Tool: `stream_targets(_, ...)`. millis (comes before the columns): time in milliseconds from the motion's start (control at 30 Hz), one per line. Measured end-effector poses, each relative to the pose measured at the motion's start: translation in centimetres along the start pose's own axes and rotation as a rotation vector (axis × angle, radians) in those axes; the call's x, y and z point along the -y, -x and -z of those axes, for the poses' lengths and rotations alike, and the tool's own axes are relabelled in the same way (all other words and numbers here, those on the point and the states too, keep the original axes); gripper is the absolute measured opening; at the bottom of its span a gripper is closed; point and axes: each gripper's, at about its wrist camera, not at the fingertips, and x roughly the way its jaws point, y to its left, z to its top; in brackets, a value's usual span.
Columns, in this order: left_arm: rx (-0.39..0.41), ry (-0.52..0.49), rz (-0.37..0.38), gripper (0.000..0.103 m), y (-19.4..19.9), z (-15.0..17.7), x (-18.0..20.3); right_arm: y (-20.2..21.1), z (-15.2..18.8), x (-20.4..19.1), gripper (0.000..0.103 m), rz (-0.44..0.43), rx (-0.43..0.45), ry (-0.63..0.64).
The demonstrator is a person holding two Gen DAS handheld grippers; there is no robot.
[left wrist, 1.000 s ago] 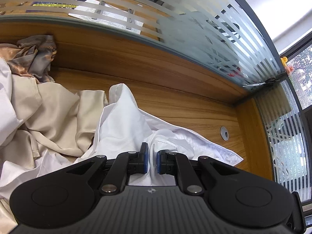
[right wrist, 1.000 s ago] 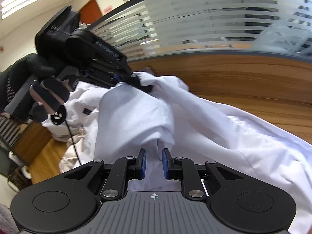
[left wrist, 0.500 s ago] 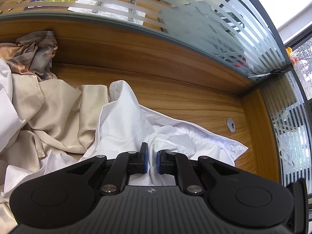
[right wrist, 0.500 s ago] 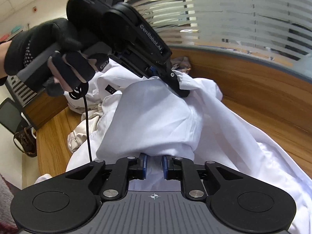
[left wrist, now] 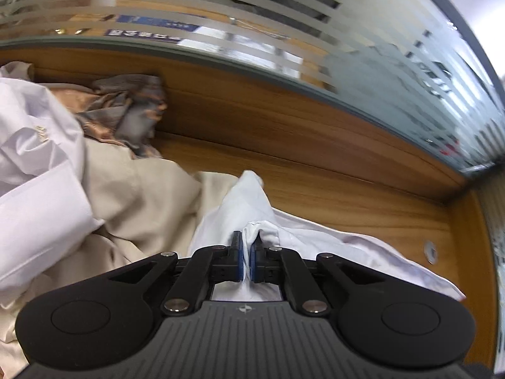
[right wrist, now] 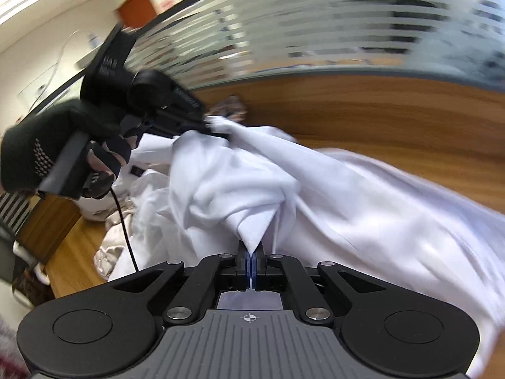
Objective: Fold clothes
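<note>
A wooden desk meets a striped glass wall. The white shirt lies long from near-left to far-right. Both the left gripper and right gripper pinch it tight.

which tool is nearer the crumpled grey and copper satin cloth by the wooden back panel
Left. The left tool, pinching the white shirt, sits just in front of the crumpled grey and copper satin cloth. The right tool grips the shirt farther back from it.
</note>
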Motion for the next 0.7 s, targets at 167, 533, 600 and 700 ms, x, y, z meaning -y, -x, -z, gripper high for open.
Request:
stream_targets(167, 0.031, -0.046, -0.066, 0.003, -0.7, 0.2, 0.6, 5.3, 2.3, 1.2, 0.003, 0.111, 0.037, -0.101)
stream_targets(533, 0.054, 0.028, -0.100, 0.003, -0.9, -1.4, -0.8, 16.4, 7.2, 6.9, 0.003, 0.495, 0.084, -0.332)
stream_targets(600, 0.044, 0.016, -0.055, 0.004, -0.7, -1.3, -0.6, 18.6, 8.3, 8.0, 0.003, 0.586, 0.091, -0.377)
stream_targets(700, 0.018, -0.020, -0.015, 0.004, -0.7, -0.5, 0.6, 20.9, 9.6, 8.8, 0.003, 0.628, 0.107, -0.429)
